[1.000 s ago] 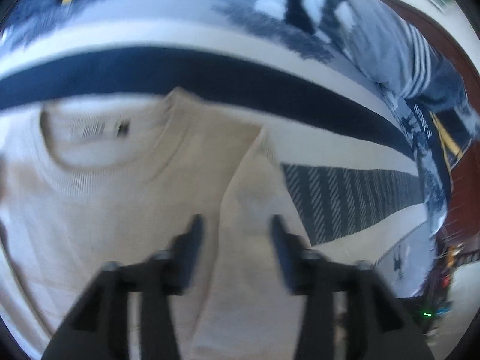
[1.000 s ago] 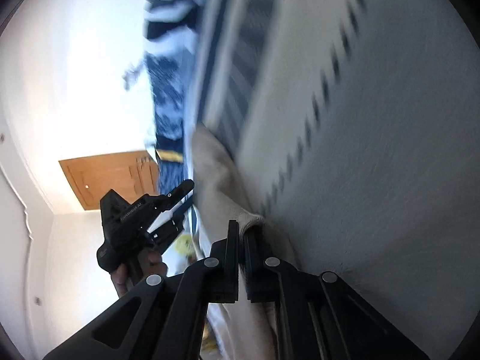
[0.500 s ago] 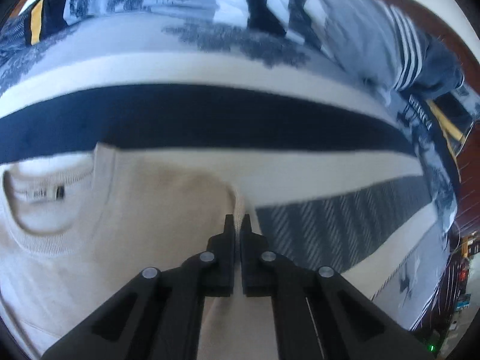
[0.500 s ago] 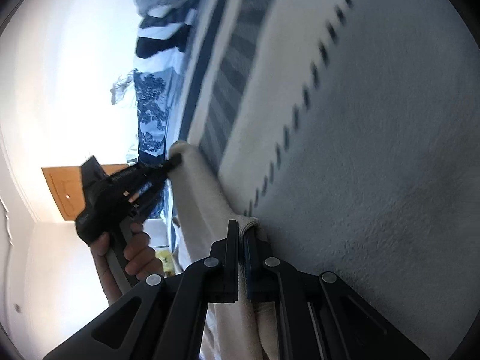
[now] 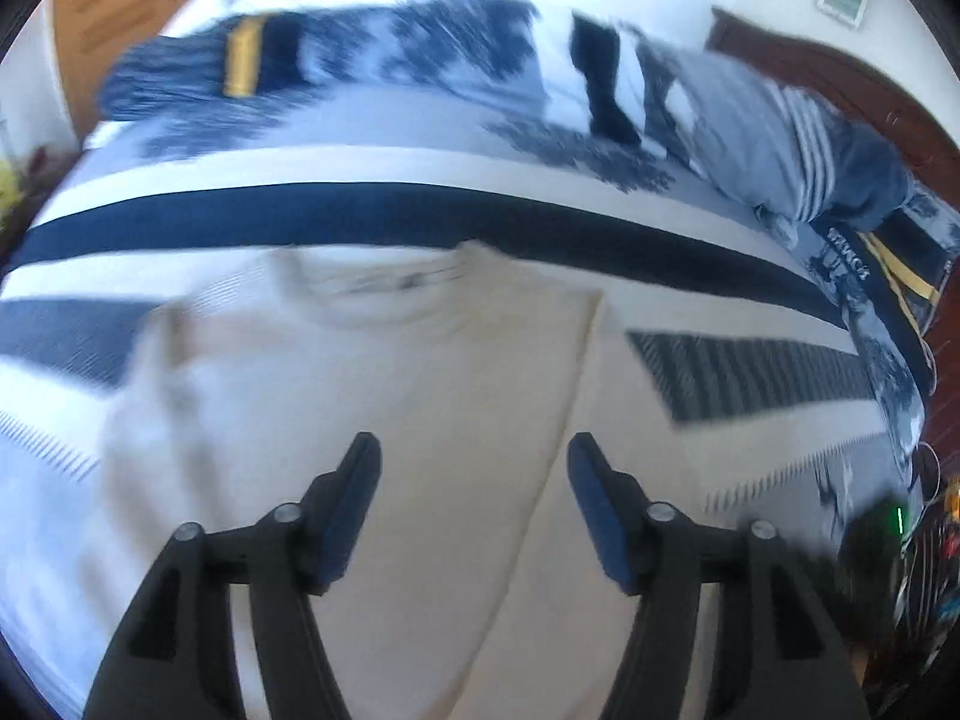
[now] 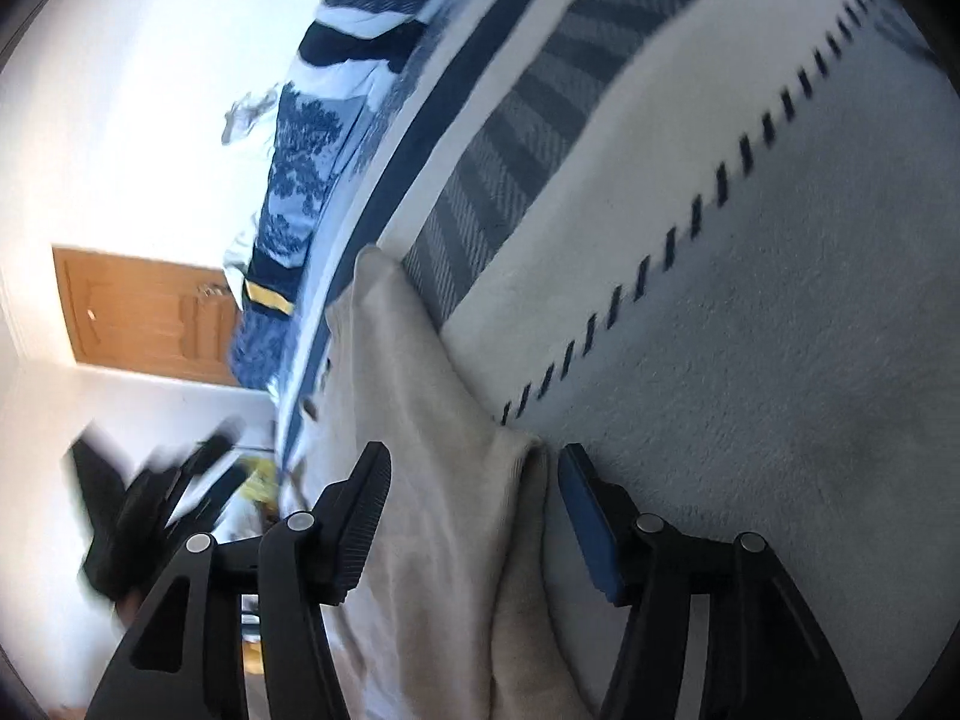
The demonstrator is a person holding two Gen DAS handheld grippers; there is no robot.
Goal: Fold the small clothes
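As both jaws were opening, the cream sweater [image 5: 384, 420] was left flat on the bed [image 5: 372, 216], nothing gripped by left hand-held gripper [image 5: 474, 480] or right hand-held gripper [image 6: 474, 504]; seemingly mid-fold, a fresh edge grasp was needed.

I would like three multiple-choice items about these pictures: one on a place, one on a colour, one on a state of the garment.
1. Where does the sweater lie?
A. on a striped bedspread
B. on a wooden floor
C. on a chair

2. What colour is the sweater?
A. red
B. cream
C. black

3. How does the sweater's side under the left gripper lie?
A. spread out to the side
B. rolled into a ball
C. folded in over the body

Answers: 1 A, the blue and white striped bedspread surrounds it. 2 B, the knit is pale cream. 3 C, a long folded edge runs down over the body.
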